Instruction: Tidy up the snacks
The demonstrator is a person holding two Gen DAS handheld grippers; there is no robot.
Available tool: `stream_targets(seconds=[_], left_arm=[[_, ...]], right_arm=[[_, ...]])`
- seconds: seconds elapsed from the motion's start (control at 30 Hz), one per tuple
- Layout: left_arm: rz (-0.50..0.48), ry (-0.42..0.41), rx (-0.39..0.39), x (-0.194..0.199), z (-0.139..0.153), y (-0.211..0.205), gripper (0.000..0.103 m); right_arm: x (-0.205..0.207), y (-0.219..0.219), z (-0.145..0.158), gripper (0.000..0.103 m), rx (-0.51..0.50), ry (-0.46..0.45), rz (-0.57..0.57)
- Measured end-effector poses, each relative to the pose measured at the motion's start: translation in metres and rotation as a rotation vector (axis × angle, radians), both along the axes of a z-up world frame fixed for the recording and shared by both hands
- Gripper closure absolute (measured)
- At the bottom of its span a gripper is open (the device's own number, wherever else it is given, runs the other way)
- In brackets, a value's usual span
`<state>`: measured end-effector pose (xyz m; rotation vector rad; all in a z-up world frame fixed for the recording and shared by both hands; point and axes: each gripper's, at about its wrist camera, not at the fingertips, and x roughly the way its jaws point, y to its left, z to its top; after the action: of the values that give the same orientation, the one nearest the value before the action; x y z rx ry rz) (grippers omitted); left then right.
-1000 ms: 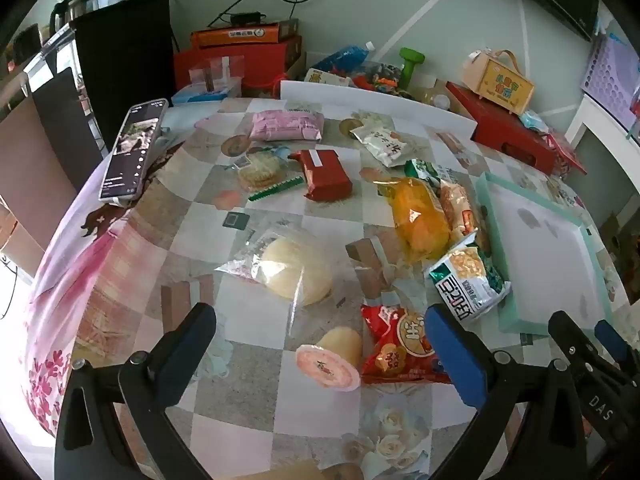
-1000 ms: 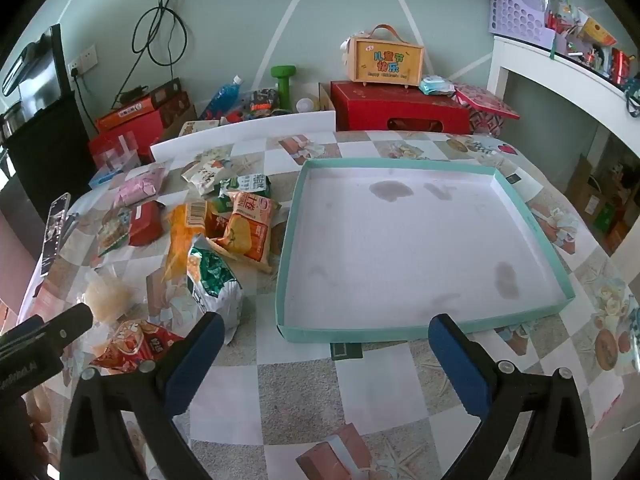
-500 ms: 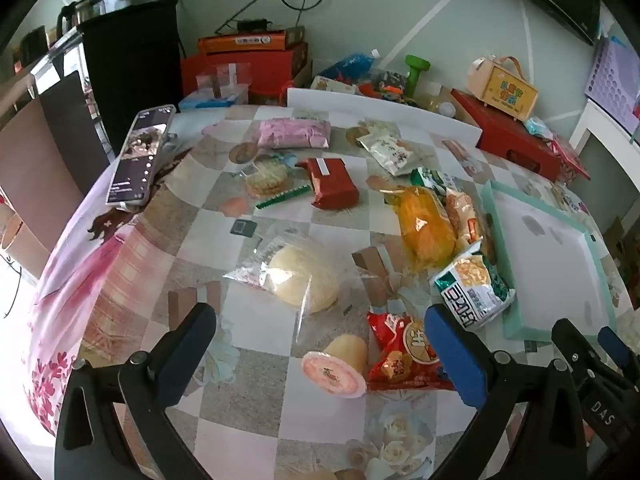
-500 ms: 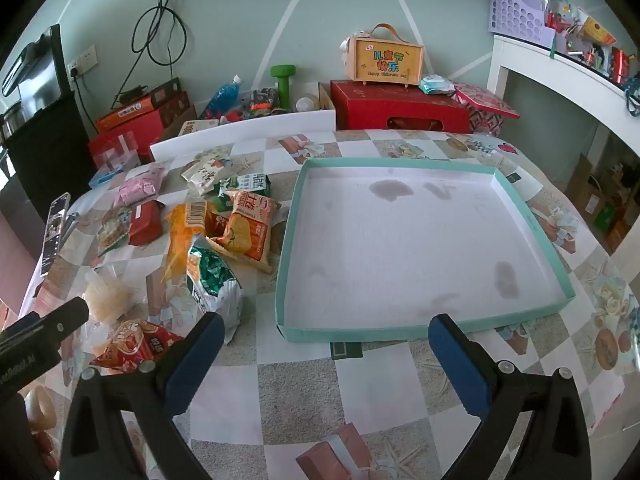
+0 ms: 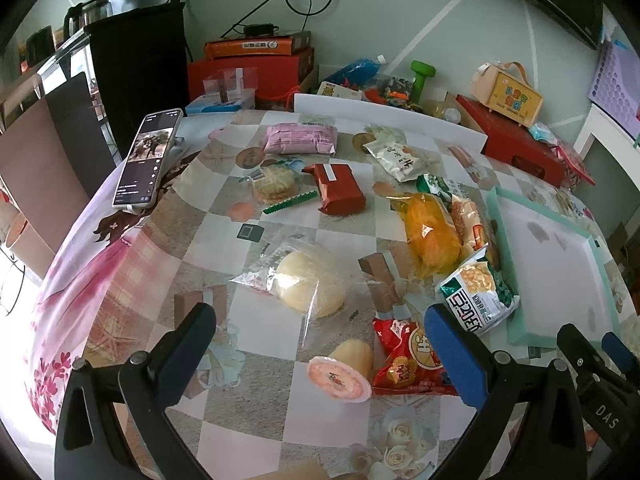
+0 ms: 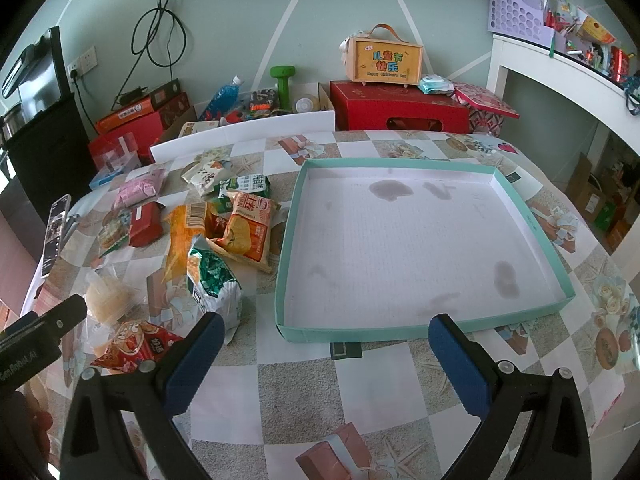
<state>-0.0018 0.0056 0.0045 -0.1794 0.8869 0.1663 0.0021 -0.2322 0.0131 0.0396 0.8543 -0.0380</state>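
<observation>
Several snack packs lie on the table left of an empty teal-rimmed tray [image 6: 532, 216], which also shows in the left wrist view [image 5: 600, 268]. Nearest my open left gripper [image 5: 320, 336] are a pink-lidded jelly cup [image 5: 340, 376], a red snack bag [image 5: 408, 360], a bagged bun [image 5: 308, 280] and a green-white bag [image 5: 480, 300]. Farther off lie an orange pack [image 5: 432, 232], a red pack [image 5: 340, 188] and a pink pack [image 5: 300, 138]. My open right gripper [image 6: 324, 344] hovers before the tray's near rim, empty. The green-white bag [image 6: 216, 284] and red bag [image 6: 136, 344] lie to its left.
A phone [image 5: 146, 160] stands propped at the table's left edge. A white board [image 6: 240, 132] lines the far edge. Red boxes [image 6: 400, 108], a green dumbbell [image 6: 283, 80] and clutter sit behind the table. A white shelf [image 6: 560, 76] stands at right.
The left gripper has drawn back and lifted slightly, so the snacks sit a little farther away. The right gripper has not moved. Both stay open.
</observation>
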Motion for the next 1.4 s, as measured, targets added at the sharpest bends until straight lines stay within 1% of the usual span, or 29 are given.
stream_targets(seconds=[0.37,1.0,1.13,1.4], left_arm=[[0.001,0.012,0.010,0.0019,-0.0015,0.0006,0.000],[0.030,-0.006,0.024,0.0008,-0.0008,0.0027,0.000],[0.034,-0.020,0.032,0.0003,-0.0001,0.0029,0.000],[0.047,-0.014,0.026,0.0002,0.0002,0.0059,0.000]], right_arm=[[-0.0024,-0.0013,-0.0008,0.000,0.002,0.003,-0.001],[0.0007,-0.0015,0.0006,0.000,0.002,0.004,-0.002],[0.0009,-0.0015,0.0008,0.000,0.002,0.005,-0.002],[0.0002,-0.0016,0.0001,0.000,0.005,0.005,-0.003]])
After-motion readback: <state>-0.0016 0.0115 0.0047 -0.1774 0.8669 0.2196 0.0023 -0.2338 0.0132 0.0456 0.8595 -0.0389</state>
